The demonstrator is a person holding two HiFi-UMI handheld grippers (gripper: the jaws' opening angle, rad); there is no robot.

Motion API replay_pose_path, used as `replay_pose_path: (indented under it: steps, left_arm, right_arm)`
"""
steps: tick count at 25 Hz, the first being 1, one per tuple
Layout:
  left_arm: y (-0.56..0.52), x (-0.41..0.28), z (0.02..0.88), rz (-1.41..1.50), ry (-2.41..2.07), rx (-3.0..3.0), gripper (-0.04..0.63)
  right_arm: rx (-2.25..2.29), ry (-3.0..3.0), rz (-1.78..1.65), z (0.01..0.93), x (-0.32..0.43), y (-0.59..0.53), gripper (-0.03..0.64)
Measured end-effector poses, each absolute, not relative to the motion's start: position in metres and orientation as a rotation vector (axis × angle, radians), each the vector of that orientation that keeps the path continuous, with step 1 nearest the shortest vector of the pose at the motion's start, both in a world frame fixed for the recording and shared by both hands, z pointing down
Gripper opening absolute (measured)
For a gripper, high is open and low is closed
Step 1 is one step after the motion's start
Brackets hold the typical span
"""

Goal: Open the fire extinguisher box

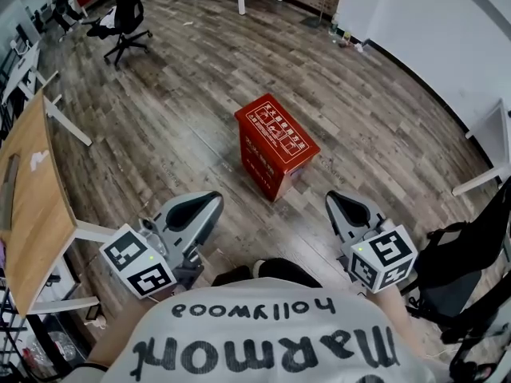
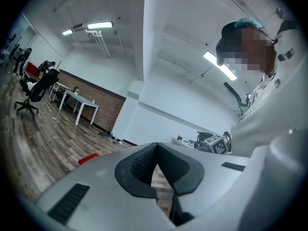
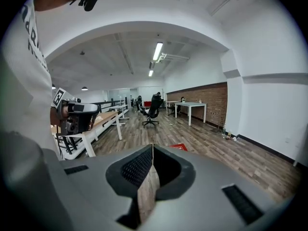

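Fire extinguisher box (image 1: 265,164) | red | lid (image 1: 279,132) shut | on floor (image 1: 192,94)

The floor (image 1: 192,118) is of grey-brown wood planks. At the far left stands a black office chair (image 1: 124,22). Nearer, along the left edge, is a wooden table (image 1: 36,222) on white legs, with a small white patch (image 1: 36,160) on top. A white wall (image 1: 447,30) closes the right side, with small things (image 1: 345,37) at its foot. Another black chair (image 1: 467,270) stands at the right. Farther back, a white table (image 3: 190,104) stands before a brick wall (image 3: 211,97), under long ceiling lamps (image 3: 157,51).
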State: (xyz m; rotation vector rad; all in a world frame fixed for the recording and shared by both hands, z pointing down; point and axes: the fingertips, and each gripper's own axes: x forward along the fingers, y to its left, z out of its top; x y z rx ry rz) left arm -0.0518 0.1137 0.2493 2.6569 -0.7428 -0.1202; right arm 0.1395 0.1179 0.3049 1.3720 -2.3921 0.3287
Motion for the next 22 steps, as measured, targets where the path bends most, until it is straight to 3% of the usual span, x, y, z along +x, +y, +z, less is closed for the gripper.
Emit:
replay_pose_path:
  steps: [22]
  left_arm:
    - [0.084,-0.018,0.261,-0.049,-0.706,2.647,0.005]
  right_arm:
    - [1.393,-2.331,0.477,0.338,0.165,0.1,0.011]
